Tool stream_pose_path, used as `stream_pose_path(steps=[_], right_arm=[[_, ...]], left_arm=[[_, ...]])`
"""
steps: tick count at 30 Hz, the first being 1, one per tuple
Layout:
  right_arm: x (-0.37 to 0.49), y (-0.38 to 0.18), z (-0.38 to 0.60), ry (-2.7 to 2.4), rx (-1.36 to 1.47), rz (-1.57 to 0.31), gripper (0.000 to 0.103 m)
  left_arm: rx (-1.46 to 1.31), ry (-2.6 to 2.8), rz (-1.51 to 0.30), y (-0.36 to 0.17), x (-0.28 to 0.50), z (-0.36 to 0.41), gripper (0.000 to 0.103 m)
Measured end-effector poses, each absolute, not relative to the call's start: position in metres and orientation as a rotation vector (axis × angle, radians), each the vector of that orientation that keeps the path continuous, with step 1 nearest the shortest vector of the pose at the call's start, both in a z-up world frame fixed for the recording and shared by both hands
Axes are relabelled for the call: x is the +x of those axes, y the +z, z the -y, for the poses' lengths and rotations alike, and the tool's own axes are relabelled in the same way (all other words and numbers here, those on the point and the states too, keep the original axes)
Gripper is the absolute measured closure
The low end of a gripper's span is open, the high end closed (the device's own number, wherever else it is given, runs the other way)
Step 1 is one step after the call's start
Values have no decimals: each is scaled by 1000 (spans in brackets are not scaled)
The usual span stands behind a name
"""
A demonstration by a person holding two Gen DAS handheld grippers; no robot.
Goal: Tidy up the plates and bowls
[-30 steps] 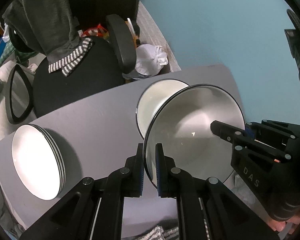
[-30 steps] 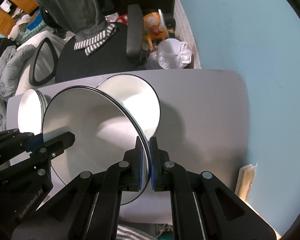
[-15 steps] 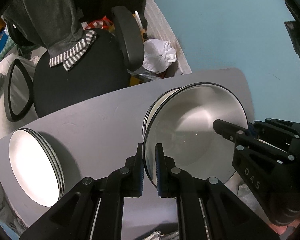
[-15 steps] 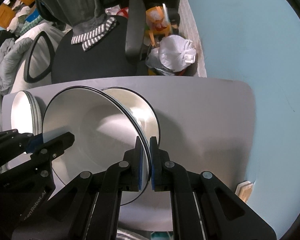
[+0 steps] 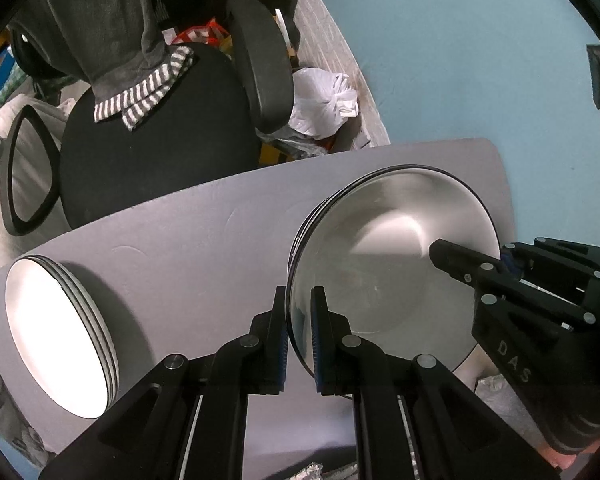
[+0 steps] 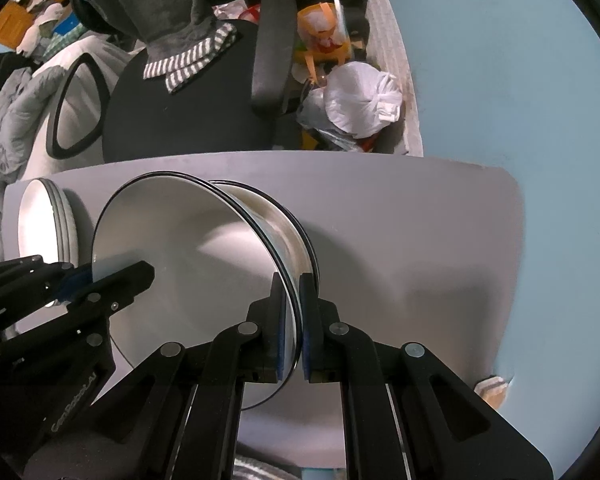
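Downward wrist views, shared bowl close.

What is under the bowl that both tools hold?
Under the held bowl sits another bowl on the grey table; only its rim shows. Its inside is covered.

The left gripper pinches the near rim of a white bowl over a second bowl on the grey table; the right gripper clamps its far rim, stacked plates well apart
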State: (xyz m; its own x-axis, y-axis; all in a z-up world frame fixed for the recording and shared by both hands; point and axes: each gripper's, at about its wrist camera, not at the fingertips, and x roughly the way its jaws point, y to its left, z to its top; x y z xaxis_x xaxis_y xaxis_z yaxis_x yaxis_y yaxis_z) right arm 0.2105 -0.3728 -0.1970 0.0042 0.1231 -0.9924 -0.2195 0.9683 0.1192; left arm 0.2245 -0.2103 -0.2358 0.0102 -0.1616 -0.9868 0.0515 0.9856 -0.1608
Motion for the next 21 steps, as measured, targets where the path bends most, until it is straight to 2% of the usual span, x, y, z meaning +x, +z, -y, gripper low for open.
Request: stream_pose_path(steps=[3,10,14,21], right_arm=[[212,-197,372,276,-76,-1549,96],[213,-198,366,283,-76,-1562,82],[212,-197,365,273,-70,-1559,79],[211,-196,366,259,-64,-1543,76]], left_arm=[[-87,-167,-1552,-237,226,211,94],[-87,-167,-1539,-237,227,209,94],[-87,-164,-1531,-234,227,206,94],[-84,-147,-1511,-231,226,201,82]])
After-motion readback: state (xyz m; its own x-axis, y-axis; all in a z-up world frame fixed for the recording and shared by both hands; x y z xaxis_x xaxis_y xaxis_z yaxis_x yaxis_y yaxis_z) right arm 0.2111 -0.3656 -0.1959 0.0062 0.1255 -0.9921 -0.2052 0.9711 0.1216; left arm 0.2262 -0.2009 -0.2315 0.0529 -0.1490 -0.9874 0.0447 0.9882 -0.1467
